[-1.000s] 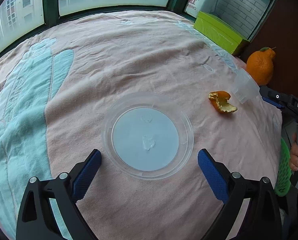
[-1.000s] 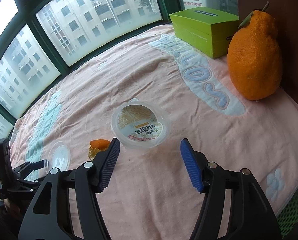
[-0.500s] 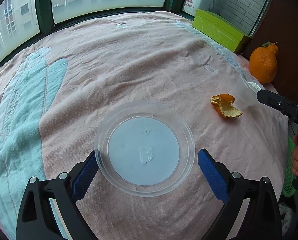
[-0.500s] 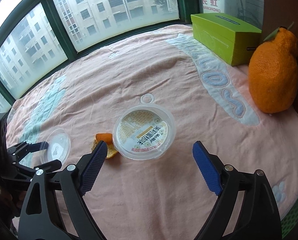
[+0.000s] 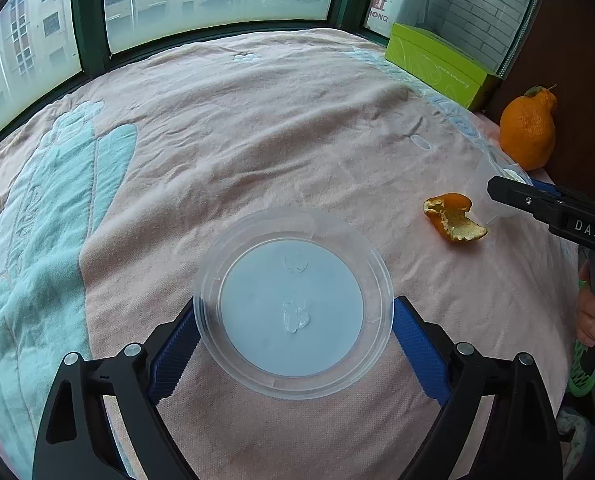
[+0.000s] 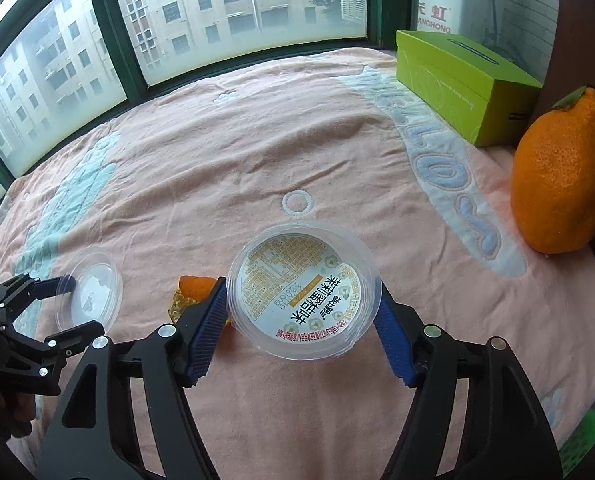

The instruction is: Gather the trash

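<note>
Left gripper: jaws set against the two opposite sides of the clear lid, holding it by the rim, low on the pink blanket.
Right gripper: jaws have just been closing, and now pinch the plastic cup between them at the sides of its wall; its printed base faces the camera.
Lid handling: thin clear plastic, very light, flexes easily; a hard squeeze would likely bow it and let it spring out. Best taken across the rim, where the raised edge is stiffest.
Cup handling: light, smooth-walled, a bit slippery and easily dented; the widest band near the rim gives the surest hold.
Orange peel: lies just outside the right gripper's left jaw, on the blanket; soft, rough and light, so it should pinch easily at its curled edge.
Not trash, by my judgement: whole orange and green box, both well beyond the jaws.
</note>
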Available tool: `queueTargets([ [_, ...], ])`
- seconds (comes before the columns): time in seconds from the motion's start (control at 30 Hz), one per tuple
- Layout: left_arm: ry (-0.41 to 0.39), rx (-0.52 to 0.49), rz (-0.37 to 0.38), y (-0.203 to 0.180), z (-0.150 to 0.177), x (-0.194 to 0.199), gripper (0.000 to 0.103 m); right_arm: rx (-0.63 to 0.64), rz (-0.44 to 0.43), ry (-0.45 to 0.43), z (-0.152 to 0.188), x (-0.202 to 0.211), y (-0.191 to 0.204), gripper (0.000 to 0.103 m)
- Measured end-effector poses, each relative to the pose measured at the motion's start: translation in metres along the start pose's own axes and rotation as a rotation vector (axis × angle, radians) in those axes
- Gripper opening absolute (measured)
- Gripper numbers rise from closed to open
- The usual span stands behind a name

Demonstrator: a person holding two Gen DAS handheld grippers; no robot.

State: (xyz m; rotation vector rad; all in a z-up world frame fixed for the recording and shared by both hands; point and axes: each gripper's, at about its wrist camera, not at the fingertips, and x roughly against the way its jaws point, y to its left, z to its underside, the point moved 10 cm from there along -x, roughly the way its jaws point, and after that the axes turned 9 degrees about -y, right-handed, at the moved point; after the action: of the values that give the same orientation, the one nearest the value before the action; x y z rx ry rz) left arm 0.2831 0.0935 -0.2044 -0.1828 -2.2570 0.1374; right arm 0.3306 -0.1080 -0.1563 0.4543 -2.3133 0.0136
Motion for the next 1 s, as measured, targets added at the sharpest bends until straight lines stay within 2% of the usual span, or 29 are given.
queueTargets([
  [0.17,-0.009,0.003,0.003,-0.001,0.0,0.002,0.089,-0.166,-0.104,0.001,0.002,0.015,-0.012,0.068],
  [0.27,-0.011,0.009,0.006,-0.001,0.0,0.002,0.089,-0.215,-0.128,0.007,0.004,0.023,-0.019,0.068],
  [0.47,-0.013,0.009,0.0,-0.002,0.0,0.002,0.089,-0.073,-0.061,-0.014,0.014,0.036,-0.012,0.071],
  [0.63,-0.012,0.006,-0.001,-0.001,0.0,0.002,0.089,0.041,-0.061,-0.061,0.018,0.044,0.009,0.088],
  [0.83,-0.012,0.006,-0.002,-0.002,0.0,0.002,0.089,0.006,-0.144,-0.047,0.02,0.047,0.019,0.088],
  [1.0,-0.013,0.005,-0.001,-0.001,0.0,0.002,0.089,-0.012,-0.178,-0.021,0.026,0.052,0.025,0.088],
])
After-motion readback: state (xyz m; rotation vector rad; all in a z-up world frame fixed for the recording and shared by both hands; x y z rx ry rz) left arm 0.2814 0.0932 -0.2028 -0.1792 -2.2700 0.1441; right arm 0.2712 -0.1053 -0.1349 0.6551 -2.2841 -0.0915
